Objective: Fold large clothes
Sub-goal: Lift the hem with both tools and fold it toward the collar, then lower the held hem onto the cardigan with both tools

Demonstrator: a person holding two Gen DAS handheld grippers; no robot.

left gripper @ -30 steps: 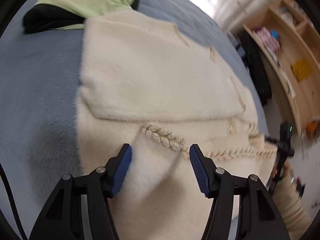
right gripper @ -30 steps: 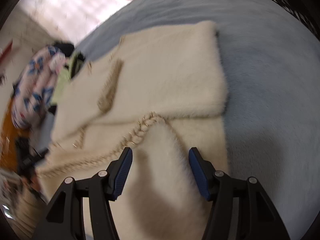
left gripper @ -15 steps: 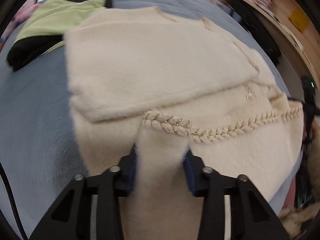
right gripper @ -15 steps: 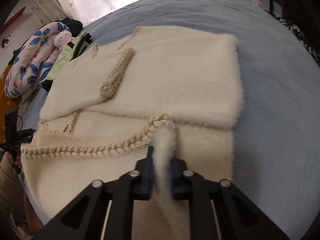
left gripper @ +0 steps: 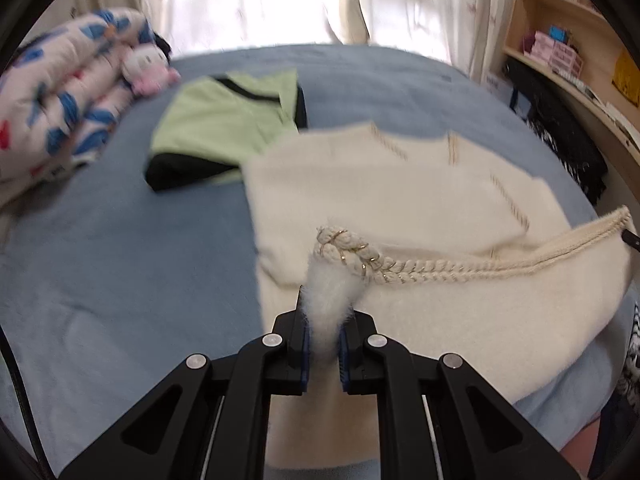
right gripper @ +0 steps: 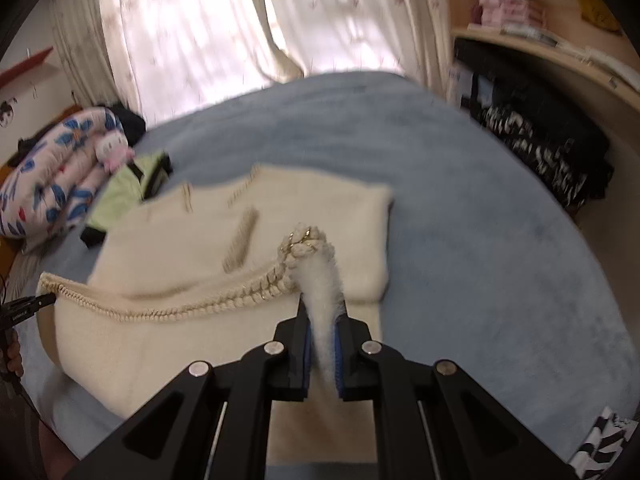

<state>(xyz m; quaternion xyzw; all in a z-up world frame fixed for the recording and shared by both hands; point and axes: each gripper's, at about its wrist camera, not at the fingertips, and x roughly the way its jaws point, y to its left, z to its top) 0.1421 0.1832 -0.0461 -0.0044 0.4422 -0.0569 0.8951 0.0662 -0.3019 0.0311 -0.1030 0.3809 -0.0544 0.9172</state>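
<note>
The cream sweater point(left gripper: 420, 200), sleeves already folded in ahead, has its braided hem point(left gripper: 420, 270) clamped and raised by left tool point(left gripper: 323, 340) and right tool point(right gripper: 322, 340); the final fold remains.

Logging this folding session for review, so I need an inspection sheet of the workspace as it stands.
Surface: blue bed cover, soft, mostly bare.
Job's things: cream fuzzy garment, partly folded, braided trim lifted at both ends.
Clutter: green and black garment; floral quilt with plush toy.
Grippers: left hand-held gripper and right hand-held gripper each shut on the cream edge.
Cables: thin black cable at frame edge.
Surroundings: curtains, wooden shelves.
</note>
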